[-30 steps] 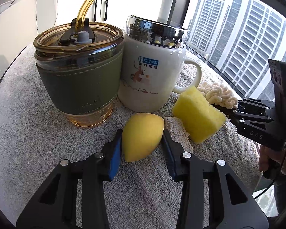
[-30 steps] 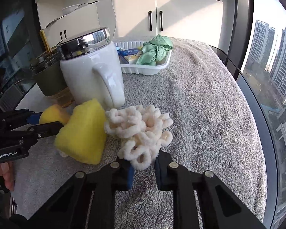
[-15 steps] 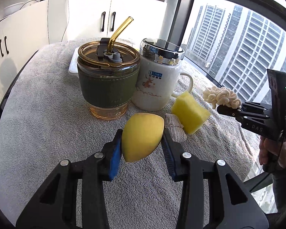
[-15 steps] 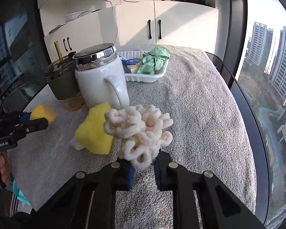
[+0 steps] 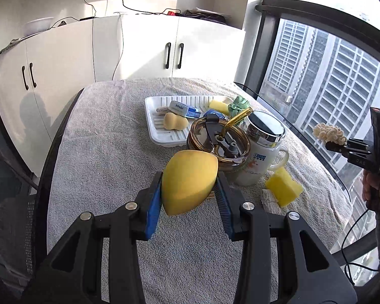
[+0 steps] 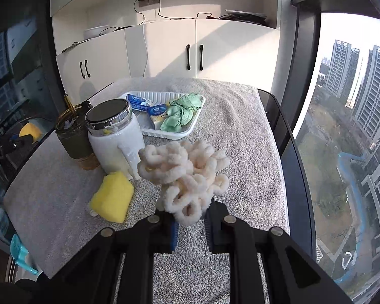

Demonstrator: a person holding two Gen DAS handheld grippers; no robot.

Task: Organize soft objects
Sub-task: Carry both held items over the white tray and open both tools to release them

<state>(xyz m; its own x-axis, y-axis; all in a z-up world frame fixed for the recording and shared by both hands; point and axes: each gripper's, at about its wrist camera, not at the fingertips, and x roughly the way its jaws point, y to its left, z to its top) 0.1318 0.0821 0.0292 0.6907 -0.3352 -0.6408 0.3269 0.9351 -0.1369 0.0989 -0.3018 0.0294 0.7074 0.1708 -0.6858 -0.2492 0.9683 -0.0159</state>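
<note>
Both my hand-held grippers have risen off the tabletop (image 5: 93,167) since a second ago | left hand-held gripper (image 5: 190,197) pinching yellow egg-shaped sponge (image 5: 188,181) in the air | right hand-held gripper (image 6: 190,224) squeezed on cream loopy scrunchie (image 6: 187,174) | yellow block sponge (image 6: 112,200) lies beside white mug (image 6: 114,140), white tray (image 5: 164,136) behind

Tumbler (image 5: 216,139) base hidden behind egg-shaped sponge (image 5: 188,181).

Yellow egg-shaped sponge (image 5: 188,181) held aloft, cream looped scrunchie (image 6: 187,174) held aloft, yellow block sponge (image 6: 112,197) on towel
</note>
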